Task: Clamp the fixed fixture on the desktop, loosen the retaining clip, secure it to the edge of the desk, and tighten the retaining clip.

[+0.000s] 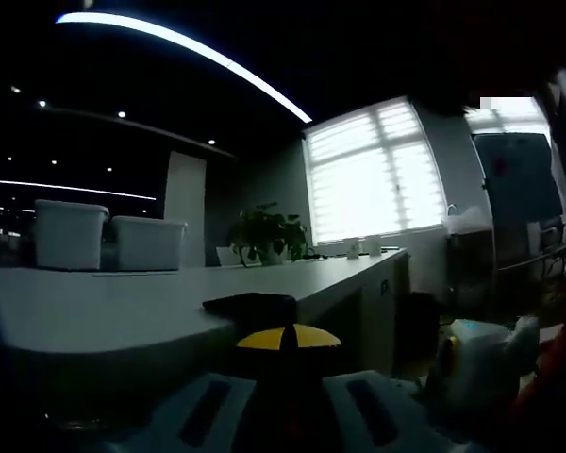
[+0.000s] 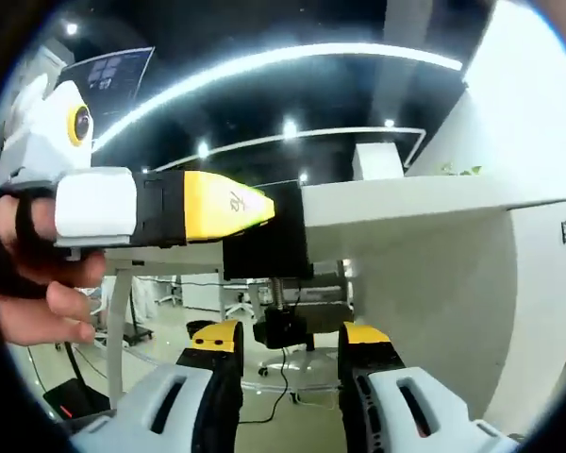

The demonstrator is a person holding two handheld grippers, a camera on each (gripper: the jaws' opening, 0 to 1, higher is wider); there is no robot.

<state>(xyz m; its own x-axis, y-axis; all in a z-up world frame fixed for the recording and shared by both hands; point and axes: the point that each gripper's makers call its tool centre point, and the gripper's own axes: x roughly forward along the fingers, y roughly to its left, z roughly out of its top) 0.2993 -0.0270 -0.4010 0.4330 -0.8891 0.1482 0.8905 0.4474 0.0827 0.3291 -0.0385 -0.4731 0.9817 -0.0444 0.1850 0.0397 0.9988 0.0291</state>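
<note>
Fixture, a black clamp, sits on the desk edge, its screw knob just beyond your right gripper, whose fingers stand apart, empty. Your left gripper pinches the fixture's top. A potted plant and bins stand far beyond your left fingers.

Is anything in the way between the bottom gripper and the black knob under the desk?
Nothing visible. The right gripper has its jaws open just below the black knob of the clamp, with only open air between. The left gripper holds the clamp on the desk edge.
</note>
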